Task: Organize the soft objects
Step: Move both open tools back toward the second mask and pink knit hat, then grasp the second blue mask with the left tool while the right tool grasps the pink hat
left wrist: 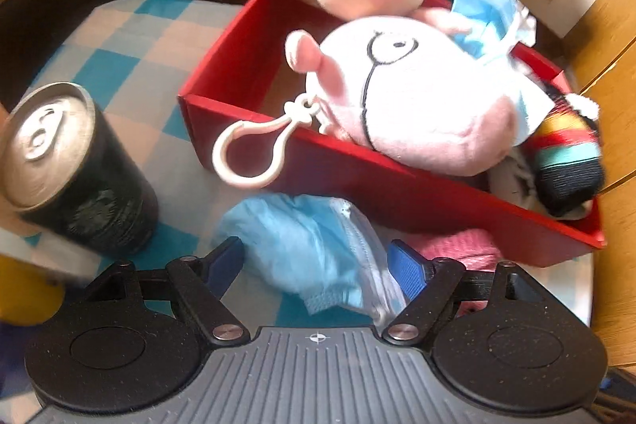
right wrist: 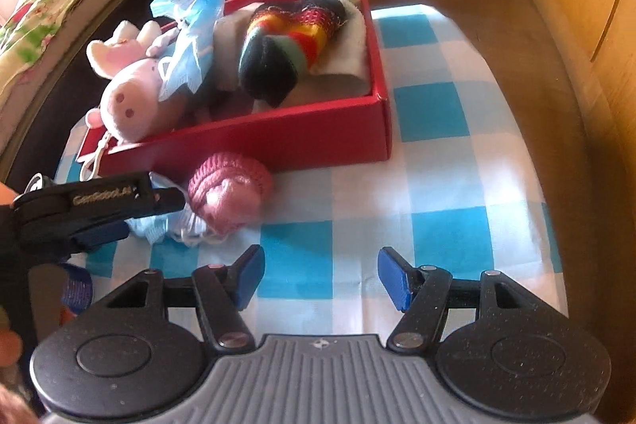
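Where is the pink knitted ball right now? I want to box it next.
In the right wrist view the pink knitted ball lies on the checked cloth, just outside the red box, beside the blue mask.

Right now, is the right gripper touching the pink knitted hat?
Apart. The right wrist view shows the open right gripper over bare checkered cloth, with cloth plainly visible between it and the pink knitted hat.

**Checked table and what rests on it**

The table [right wrist: 437, 185] wears a blue-and-white checked cloth. A red box [right wrist: 278, 142] sits on it, ahead of the right hand-held gripper [right wrist: 321, 275]. Against the box's near wall lies a pink knitted item [right wrist: 228, 191], ahead and left of that gripper. A crumpled blue face mask [left wrist: 314, 245] lies between the left hand-held gripper's fingers [left wrist: 407, 267]. A dark can [left wrist: 75, 169] stands upright, ahead-left of the left hand-held gripper.
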Action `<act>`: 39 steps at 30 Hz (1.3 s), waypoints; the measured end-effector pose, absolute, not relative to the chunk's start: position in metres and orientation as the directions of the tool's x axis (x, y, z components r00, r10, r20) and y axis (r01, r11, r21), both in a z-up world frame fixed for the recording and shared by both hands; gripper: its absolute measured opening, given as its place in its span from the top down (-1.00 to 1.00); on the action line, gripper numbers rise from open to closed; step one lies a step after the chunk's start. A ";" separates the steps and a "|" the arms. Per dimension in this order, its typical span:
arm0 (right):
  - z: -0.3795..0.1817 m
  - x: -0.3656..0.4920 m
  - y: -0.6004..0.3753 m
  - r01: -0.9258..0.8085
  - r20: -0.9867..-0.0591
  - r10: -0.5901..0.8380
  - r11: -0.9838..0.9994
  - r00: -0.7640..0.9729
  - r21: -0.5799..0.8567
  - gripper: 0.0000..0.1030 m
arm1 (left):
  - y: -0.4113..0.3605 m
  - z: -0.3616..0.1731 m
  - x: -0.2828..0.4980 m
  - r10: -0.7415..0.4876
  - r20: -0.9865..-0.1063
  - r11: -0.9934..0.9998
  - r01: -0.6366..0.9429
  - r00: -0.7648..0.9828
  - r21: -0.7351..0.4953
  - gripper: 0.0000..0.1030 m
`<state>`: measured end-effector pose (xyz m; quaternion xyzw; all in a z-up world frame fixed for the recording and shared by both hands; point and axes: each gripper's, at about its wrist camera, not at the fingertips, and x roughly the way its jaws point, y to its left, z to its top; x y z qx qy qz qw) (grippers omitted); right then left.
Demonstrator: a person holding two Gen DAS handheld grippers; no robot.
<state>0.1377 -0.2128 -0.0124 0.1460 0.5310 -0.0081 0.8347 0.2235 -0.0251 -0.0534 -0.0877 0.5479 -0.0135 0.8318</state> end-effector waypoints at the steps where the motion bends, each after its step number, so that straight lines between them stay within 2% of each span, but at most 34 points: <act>1: -0.012 0.140 -0.212 0.169 -0.886 0.149 0.955 0.439 0.244 0.20 | -0.028 -0.055 0.224 -0.095 -0.908 0.988 -0.072 0.407 -0.136 -0.57; 4: -0.009 0.146 -0.209 0.169 -0.875 0.163 0.949 0.456 0.265 0.20 | -0.033 -0.056 0.221 -0.060 -0.908 0.994 -0.057 0.415 -0.092 -0.54; 6: -0.007 0.150 -0.208 0.170 -0.868 0.171 0.946 0.466 0.277 0.20 | -0.034 -0.056 0.217 -0.034 -0.912 0.997 -0.051 0.408 -0.060 -0.42; 8: -0.006 0.152 -0.206 0.169 -0.862 0.174 0.944 0.475 0.283 0.20 | -0.035 -0.052 0.208 -0.029 -0.914 0.999 -0.029 0.405 -0.044 -0.15; 9: -0.005 0.152 -0.206 0.170 -0.860 0.174 0.943 0.480 0.286 0.20 | -0.033 -0.051 0.204 -0.045 -0.917 0.998 -0.020 0.396 -0.058 -0.09; 11: -0.005 0.153 -0.204 0.173 -0.852 0.178 0.939 0.492 0.296 0.20 | -0.031 -0.048 0.194 -0.067 -0.921 0.997 -0.005 0.384 -0.075 0.21; 16: -0.008 0.158 -0.192 0.158 -0.851 0.185 0.942 0.491 0.296 0.19 | -0.030 -0.045 0.169 -0.119 -0.934 0.993 0.053 0.336 -0.107 0.44; 19: -0.011 0.160 -0.181 0.141 -0.857 0.200 0.944 0.475 0.298 0.13 | -0.027 -0.044 0.159 -0.141 -0.941 0.990 0.069 0.307 -0.126 0.46; 23: -0.011 0.166 -0.172 0.135 -0.855 0.186 0.950 0.484 0.283 -0.12 | -0.023 -0.043 0.144 -0.162 -0.946 0.986 0.089 0.279 -0.143 0.43; 39: -0.033 0.198 -0.140 0.098 -0.869 0.181 0.963 0.460 0.253 -0.12 | 0.009 -0.053 0.152 -0.228 -0.940 0.973 0.099 0.252 -0.209 0.30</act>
